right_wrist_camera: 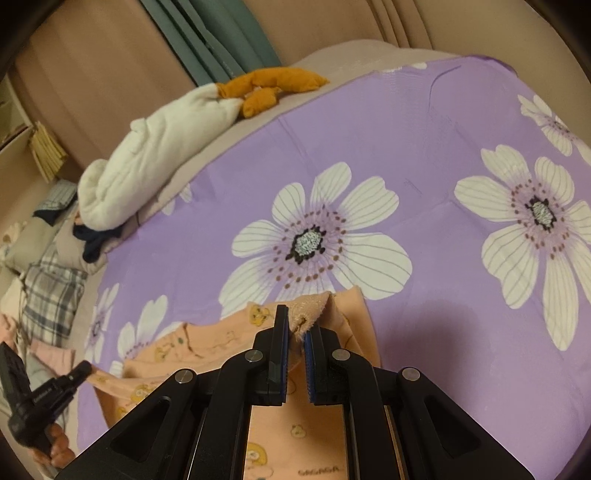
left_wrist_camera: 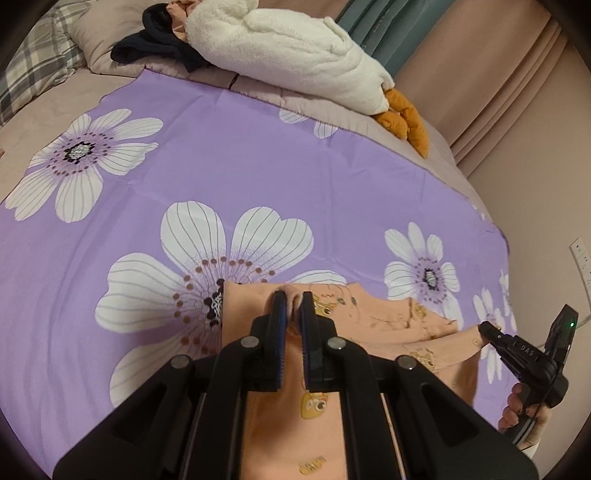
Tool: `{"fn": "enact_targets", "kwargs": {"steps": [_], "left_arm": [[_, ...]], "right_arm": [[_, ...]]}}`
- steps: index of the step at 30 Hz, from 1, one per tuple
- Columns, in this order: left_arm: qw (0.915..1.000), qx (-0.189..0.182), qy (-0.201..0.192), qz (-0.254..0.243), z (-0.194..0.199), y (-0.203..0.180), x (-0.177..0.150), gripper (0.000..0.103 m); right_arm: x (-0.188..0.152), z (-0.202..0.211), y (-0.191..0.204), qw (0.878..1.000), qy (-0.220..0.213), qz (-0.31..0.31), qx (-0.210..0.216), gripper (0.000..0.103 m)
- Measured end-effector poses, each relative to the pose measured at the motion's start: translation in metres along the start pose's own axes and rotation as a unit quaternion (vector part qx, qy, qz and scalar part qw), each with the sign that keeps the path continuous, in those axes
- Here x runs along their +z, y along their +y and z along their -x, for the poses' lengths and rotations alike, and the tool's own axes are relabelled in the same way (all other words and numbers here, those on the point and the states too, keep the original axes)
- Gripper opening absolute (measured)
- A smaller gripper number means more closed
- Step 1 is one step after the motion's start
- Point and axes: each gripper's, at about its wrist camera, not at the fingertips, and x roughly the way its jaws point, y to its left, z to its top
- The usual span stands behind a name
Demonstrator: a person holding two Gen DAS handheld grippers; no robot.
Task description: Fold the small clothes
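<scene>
A small peach garment (left_wrist_camera: 388,317) printed with yellow cartoon figures is stretched between both grippers over the purple flowered bedspread (left_wrist_camera: 258,177). My left gripper (left_wrist_camera: 291,299) is shut on a bunched fold of its edge, with cloth hanging down below the jaws. In the right wrist view my right gripper (right_wrist_camera: 297,321) is shut on another bunched edge of the peach garment (right_wrist_camera: 207,343). Each gripper shows in the other's view: the right one (left_wrist_camera: 484,326) at the right edge, the left one (right_wrist_camera: 83,367) at the lower left, each held by a hand.
A white plush toy (left_wrist_camera: 295,55) with orange feet (left_wrist_camera: 406,118) lies along the far edge of the bed, beside dark clothing (left_wrist_camera: 155,48) and a plaid pillow (left_wrist_camera: 33,66). Beige and teal curtains (right_wrist_camera: 207,33) hang behind. Pink clothes (right_wrist_camera: 51,358) lie off the bedspread's corner.
</scene>
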Motion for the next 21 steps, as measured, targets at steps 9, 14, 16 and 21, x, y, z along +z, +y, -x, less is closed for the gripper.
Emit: {"fn": "enact_targets", "kwargs": {"steps": [9,14,16,21], "left_arm": [[0.9995,0.02,0.024,0.011,-0.031,0.011,0.006,0.008],[0.9991,0.035,0.022,0.014,-0.041,0.017,0.012,0.008],[0.999,0.034,0.023,0.014,-0.046,0.018,0.014,0.007],[0.9982,0.053,0.026,0.01,-0.06,0.024,0.019,0.007]], "right_arm": [[0.004,-0.03,-0.001,0.999,0.03,0.004,-0.02,0.009],[0.007,-0.042,-0.004,0.999,0.041,-0.004,-0.023,0.009],[0.008,-0.044,-0.005,0.999,0.04,-0.007,-0.023,0.009],[0.01,-0.052,-0.006,0.999,0.039,-0.002,-0.036,0.009]]}}
